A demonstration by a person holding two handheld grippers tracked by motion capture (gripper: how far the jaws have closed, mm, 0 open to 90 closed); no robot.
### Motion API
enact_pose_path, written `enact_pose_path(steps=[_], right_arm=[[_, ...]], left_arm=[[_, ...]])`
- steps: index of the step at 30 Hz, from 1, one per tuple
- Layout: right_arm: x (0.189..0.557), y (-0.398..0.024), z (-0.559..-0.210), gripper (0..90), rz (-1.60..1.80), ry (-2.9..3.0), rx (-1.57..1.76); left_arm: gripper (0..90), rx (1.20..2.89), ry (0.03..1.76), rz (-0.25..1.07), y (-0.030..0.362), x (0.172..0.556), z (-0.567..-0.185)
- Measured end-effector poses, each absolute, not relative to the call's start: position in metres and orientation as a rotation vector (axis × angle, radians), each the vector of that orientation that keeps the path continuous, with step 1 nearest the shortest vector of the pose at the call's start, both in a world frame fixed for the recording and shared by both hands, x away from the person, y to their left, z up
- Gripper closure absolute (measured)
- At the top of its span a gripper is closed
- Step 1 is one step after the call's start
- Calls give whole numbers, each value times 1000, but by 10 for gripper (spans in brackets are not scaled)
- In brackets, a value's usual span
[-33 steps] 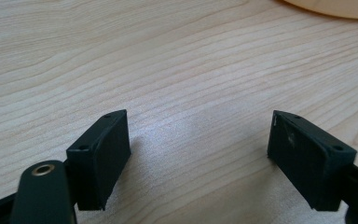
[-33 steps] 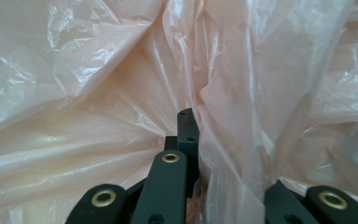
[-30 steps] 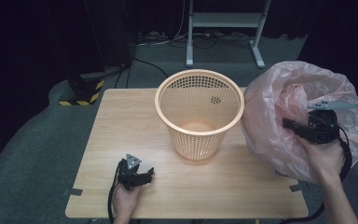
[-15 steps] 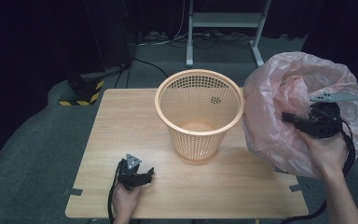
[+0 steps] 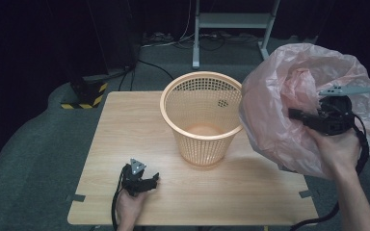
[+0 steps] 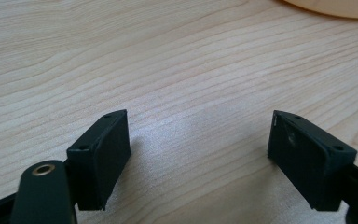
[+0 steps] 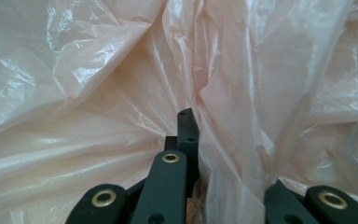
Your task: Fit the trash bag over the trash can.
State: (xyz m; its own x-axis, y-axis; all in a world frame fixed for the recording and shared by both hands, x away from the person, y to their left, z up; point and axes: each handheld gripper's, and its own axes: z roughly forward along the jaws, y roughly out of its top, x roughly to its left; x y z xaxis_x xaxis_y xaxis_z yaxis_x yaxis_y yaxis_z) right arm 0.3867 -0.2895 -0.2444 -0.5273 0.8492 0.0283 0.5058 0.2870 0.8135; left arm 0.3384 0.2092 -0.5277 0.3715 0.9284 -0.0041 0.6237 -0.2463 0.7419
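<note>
A large crumpled pink plastic bag (image 5: 274, 125) hangs in the air at the table's right edge, beside an orange mesh basket (image 5: 203, 144). My right gripper (image 5: 295, 114) is shut on a fold of the bag, its jaws pointing left toward the basket. In the right gripper view the bag (image 7: 98, 93) is bunched round the right gripper (image 7: 193, 135), and a fold hides one jaw tip. My left gripper (image 5: 153, 180) rests on the table near the front edge. Its jaws stand wide apart in the left gripper view, the left gripper (image 6: 198, 156) open over bare wood.
The light wooden table (image 5: 125, 125) stands on grey carpet, with tape tabs at its front corners. The basket is upright at the table's middle back and looks empty. A metal stand (image 5: 231, 21) and a yellow-black striped block (image 5: 84, 98) lie on the floor beyond the table.
My right hand has lifted the bag higher and a little closer to the basket. The left gripper has stayed where it was.
</note>
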Motion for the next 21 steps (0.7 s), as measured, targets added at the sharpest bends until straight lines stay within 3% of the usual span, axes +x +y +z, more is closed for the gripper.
enact_pose_path(steps=[21], right_arm=[[396,-260,-238,883,1148,2222,1149]], left_arm=[[211,1970,1337,586,209,338,-528]])
